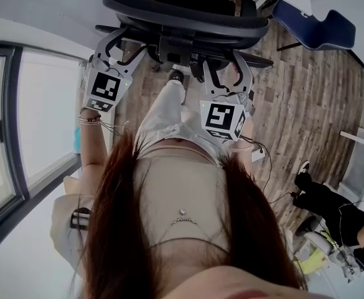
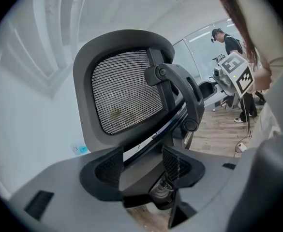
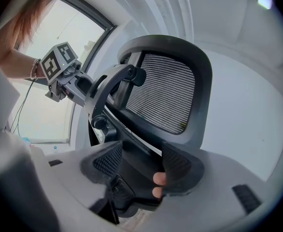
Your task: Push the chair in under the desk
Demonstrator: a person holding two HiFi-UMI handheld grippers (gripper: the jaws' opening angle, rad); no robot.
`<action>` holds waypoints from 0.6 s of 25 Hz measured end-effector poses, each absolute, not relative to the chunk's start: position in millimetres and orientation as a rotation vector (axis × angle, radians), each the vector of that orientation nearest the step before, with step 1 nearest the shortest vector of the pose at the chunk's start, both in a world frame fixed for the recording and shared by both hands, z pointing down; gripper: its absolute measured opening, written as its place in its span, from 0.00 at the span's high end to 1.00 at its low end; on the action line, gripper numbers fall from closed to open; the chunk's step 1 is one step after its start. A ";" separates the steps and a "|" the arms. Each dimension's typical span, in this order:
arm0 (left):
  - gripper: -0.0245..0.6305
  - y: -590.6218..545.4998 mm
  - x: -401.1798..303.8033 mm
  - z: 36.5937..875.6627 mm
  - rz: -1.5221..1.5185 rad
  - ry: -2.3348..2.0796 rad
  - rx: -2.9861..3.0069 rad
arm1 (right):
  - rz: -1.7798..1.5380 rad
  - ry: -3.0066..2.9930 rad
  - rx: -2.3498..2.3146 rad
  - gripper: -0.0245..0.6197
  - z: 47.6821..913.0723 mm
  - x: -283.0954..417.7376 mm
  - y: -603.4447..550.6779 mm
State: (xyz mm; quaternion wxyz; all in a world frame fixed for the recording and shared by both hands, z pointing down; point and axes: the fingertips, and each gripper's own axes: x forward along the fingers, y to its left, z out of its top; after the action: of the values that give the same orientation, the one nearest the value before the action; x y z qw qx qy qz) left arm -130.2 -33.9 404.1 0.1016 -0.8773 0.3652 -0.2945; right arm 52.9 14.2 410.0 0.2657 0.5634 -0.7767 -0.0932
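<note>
A black mesh-backed office chair [image 1: 182,11] stands just ahead of me on the wood floor, its back towards me. My left gripper [image 1: 124,47] reaches to the left side of the chair's back frame, my right gripper [image 1: 224,64] to the right side. In the left gripper view the jaws [image 2: 141,170] stand open, with the mesh back [image 2: 126,98] above and a dark frame part between them. The right gripper [image 3: 141,166] is open too, under the mesh [image 3: 163,93]. Two fingertips [image 3: 158,185] show beside its right pad. I cannot tell which surface is the desk.
A blue chair [image 1: 318,27] stands at the far right. Someone in black sits low at the right [image 1: 331,210], with cables [image 1: 275,195] on the floor nearby. A large window [image 1: 20,123] and a white wall run along the left.
</note>
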 end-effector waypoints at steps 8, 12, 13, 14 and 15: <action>0.59 -33.9 -129.6 402.5 -0.866 1.070 -2.586 | -0.259 -2.099 1.527 0.56 409.2 53.2 14.4; 0.59 -33.8 -129.6 401.6 -0.861 1.068 -2.588 | -0.264 -2.099 1.530 0.56 408.3 53.2 15.0; 0.59 -33.9 -129.5 401.4 -0.858 1.068 -2.588 | -0.266 -2.098 1.532 0.56 408.0 53.3 15.1; 0.59 -34.0 -129.5 401.1 -0.855 1.068 -2.588 | -0.267 -2.097 1.534 0.56 407.7 53.3 15.0; 0.59 -34.2 -129.5 400.9 -0.853 1.067 -2.587 | -0.268 -2.097 1.535 0.56 407.5 53.2 15.0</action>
State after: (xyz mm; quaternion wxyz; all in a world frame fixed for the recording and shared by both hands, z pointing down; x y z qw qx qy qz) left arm -129.5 -34.2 400.9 0.1077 -0.8790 0.3627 -0.2900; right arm 53.2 15.0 407.5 0.2615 0.5673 -0.7746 -0.0990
